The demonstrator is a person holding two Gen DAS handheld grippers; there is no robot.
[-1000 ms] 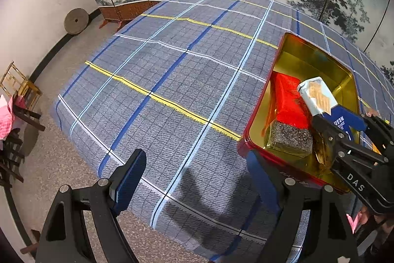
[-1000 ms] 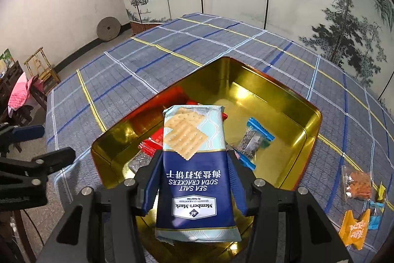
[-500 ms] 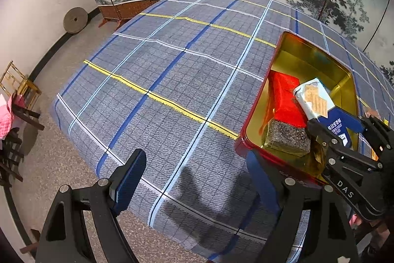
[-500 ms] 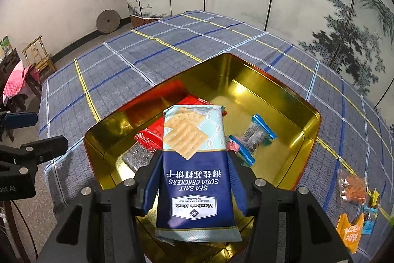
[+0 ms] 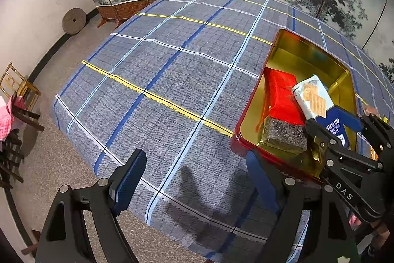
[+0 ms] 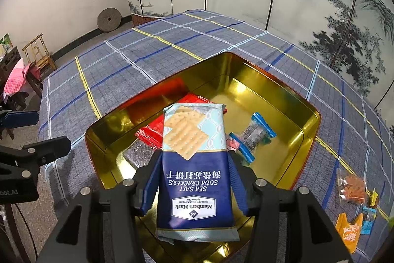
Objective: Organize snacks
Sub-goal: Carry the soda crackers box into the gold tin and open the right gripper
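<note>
Glossy gold metal tin (image 6: 305,130), woven checked tablecloth (image 5: 172,80), shiny plastic cracker wrapper (image 6: 194,164).

Cracker pack (image 6: 194,164) above gold tin (image 6: 290,105)

The right claw (image 6: 194,179) is clamped on a cracker packet (image 6: 194,164), its two blue-padded fingers (image 6: 154,179) pressing the packet's sides, tilted forward and down. The left claw (image 5: 194,179) hangs to its left with jaws spread wide apart, gripping nothing, also angled downward.
</note>
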